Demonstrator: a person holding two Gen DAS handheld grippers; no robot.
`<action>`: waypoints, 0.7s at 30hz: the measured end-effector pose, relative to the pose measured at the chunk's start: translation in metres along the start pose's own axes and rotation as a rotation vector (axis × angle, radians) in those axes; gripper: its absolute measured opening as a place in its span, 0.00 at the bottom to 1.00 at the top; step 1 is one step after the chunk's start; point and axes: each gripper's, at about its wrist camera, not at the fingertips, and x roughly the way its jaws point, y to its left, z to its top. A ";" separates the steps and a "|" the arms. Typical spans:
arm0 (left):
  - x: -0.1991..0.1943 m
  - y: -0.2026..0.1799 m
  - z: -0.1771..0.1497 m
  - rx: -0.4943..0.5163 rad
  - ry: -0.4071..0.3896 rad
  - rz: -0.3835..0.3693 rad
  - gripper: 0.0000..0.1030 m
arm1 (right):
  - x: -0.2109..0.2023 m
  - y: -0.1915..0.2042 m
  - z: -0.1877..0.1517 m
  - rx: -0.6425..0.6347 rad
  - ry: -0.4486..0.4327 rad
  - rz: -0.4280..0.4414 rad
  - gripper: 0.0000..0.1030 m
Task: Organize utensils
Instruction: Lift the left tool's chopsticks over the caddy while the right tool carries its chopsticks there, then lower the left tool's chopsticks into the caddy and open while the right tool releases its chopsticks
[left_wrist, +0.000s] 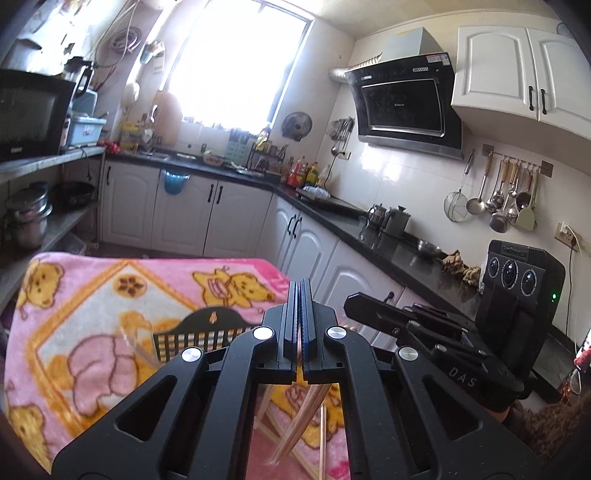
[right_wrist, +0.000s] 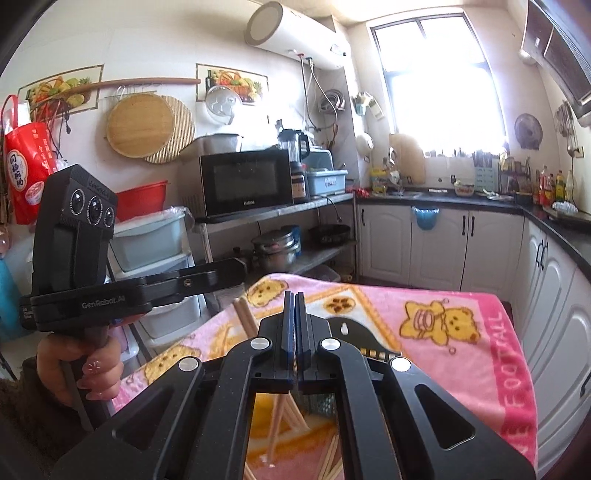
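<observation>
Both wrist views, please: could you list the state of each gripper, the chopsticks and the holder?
left gripper: shut on chopsticks, which hang below its fingers.
right gripper: shut, nothing visibly held.
loose chopsticks: lying on the pink blanket.
black utensil holder: on the blanket, partly hidden.

The pink blanket lies open toward its far edge. The black rack stands just ahead, and loose chopsticks crowd the near cloth.
</observation>
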 end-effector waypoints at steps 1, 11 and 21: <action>0.000 -0.001 0.003 0.005 -0.007 0.000 0.00 | 0.000 0.001 0.003 -0.003 -0.006 0.001 0.01; 0.004 -0.003 0.036 0.027 -0.069 0.000 0.00 | -0.005 -0.004 0.030 -0.012 -0.072 -0.020 0.01; 0.005 0.000 0.059 0.028 -0.108 0.018 0.00 | -0.006 -0.017 0.058 0.007 -0.148 -0.005 0.01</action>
